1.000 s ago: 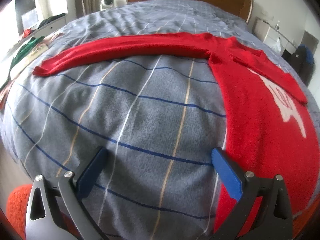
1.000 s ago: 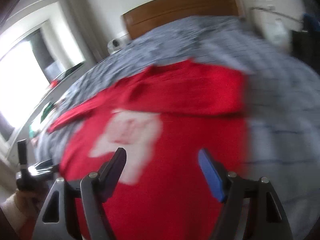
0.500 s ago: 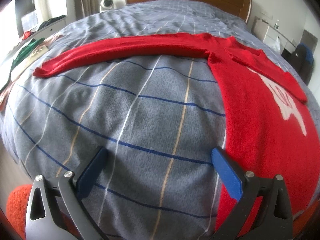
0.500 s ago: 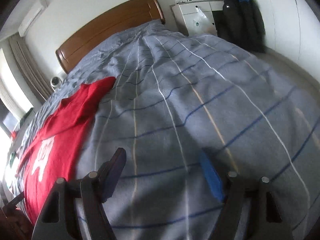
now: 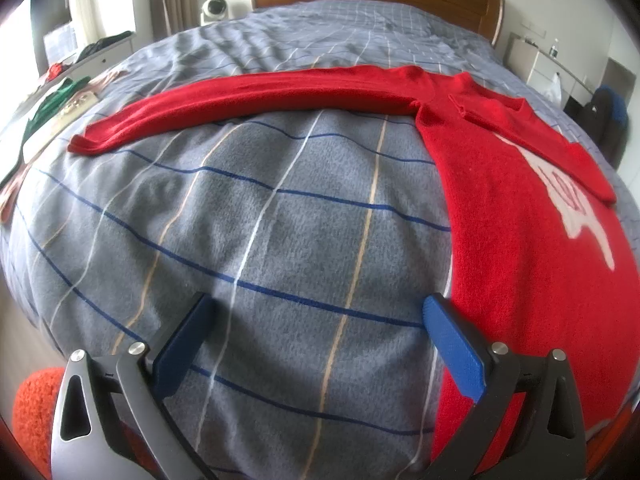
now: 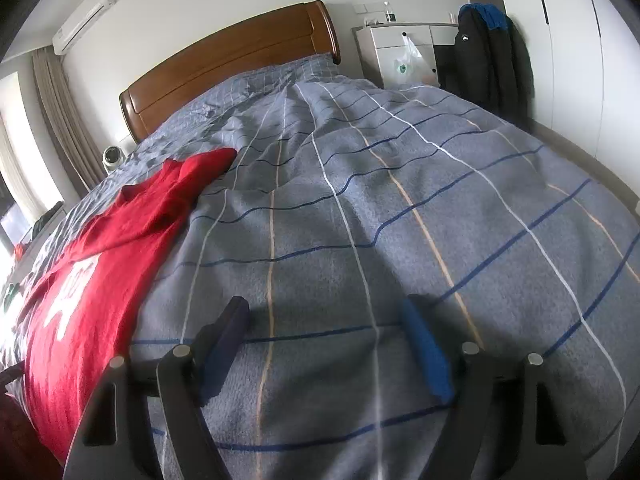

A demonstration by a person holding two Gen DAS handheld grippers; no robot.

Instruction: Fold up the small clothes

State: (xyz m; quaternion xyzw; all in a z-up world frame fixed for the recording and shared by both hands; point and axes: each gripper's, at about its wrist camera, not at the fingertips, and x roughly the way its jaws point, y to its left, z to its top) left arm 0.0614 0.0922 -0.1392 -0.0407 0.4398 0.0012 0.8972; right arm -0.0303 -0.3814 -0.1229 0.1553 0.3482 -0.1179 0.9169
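A red sweater [image 5: 508, 208] with a white print lies flat on the grey checked bedspread [image 5: 248, 208]. One long sleeve [image 5: 256, 96] stretches out to the left; the other sleeve [image 6: 196, 176] lies folded across the chest. My left gripper [image 5: 316, 312] stands open over bare bedspread, its right fingertip just left of the sweater's side edge. In the right wrist view the sweater [image 6: 88, 280] fills the left side. My right gripper [image 6: 328, 312] hovers over bare bedspread to the right of it, its jaws opening, with nothing between them.
A wooden headboard [image 6: 224, 60] closes the far end of the bed. A white cabinet [image 6: 404, 52] and a dark jacket [image 6: 484, 60] stand at the right. A low shelf with clothes [image 5: 60, 96] runs along the left. An orange fuzzy thing [image 5: 32, 408] sits by the bed's near corner.
The right gripper swung from over the sweater's body to the right, onto bare bedspread, then settled. The left gripper and the sweater have stayed put.
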